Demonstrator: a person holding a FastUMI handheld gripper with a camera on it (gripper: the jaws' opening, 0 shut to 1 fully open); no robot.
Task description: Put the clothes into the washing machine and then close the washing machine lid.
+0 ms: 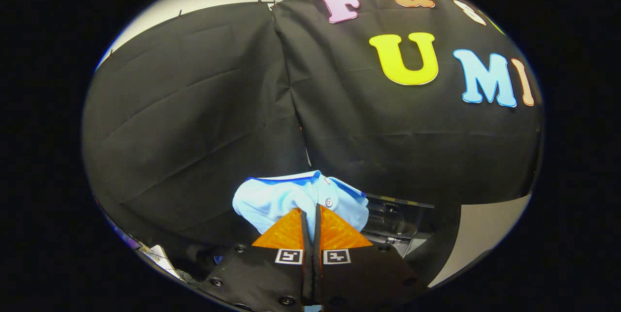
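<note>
A light blue shirt [291, 198] with a darker blue collar edge and a small button hangs bunched just ahead of my fingers. My gripper [310, 215] is shut on the shirt, a thin fold of cloth pinched between the two fingers. The shirt is lifted in the air in front of the black cloth wall. Beyond the shirt, to the right and lower, a dark glossy part of the washing machine [395, 220] shows; its opening and lid are mostly hidden by the shirt and my fingers.
The black cloth wall [194, 123] stands close ahead and wraps around both sides. A pale wall [485, 227] shows past the machine on the right. Some white and coloured items [157, 254] lie low on the left.
</note>
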